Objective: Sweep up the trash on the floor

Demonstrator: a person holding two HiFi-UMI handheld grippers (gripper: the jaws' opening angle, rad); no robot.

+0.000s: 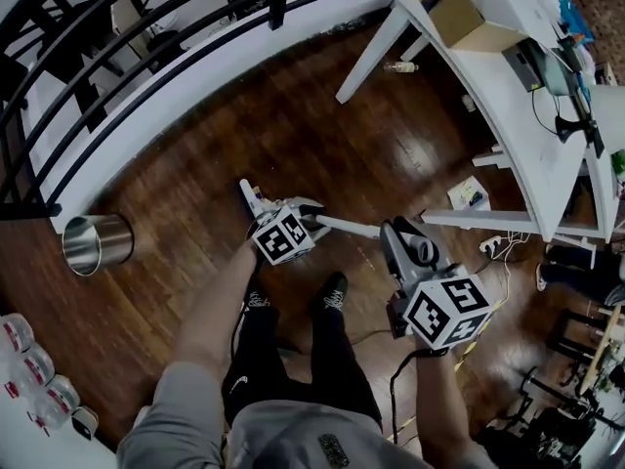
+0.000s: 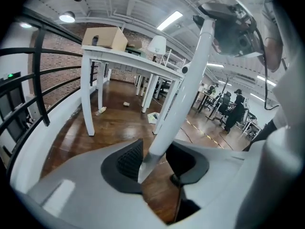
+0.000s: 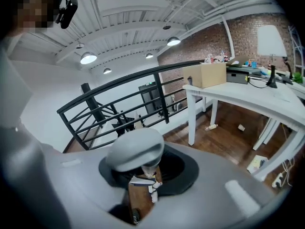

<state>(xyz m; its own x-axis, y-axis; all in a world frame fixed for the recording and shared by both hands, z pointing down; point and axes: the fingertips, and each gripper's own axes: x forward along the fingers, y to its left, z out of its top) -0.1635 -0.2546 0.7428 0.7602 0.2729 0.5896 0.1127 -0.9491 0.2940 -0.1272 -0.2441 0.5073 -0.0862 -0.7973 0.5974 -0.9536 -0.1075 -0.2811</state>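
Past your left gripper (image 2: 155,162), the long white handle (image 1: 347,226) is hidden under the gripper's body and your forearm (image 1: 220,301), so you can't see its lower end. At your right gripper (image 3: 143,174), the grey cap (image 3: 137,149) covers the shaft behind it, and the small white piece (image 3: 150,187) just beneath is too small to name. Far ahead of the left gripper, under the bench (image 2: 124,56), a bottle (image 2: 100,110) and a pale scrap (image 2: 126,104) are too tiny to identify. Well to that gripper's left, white containers (image 1: 20,355) are cut by the edge. The cardboard box (image 1: 454,8) is clipped at the top.
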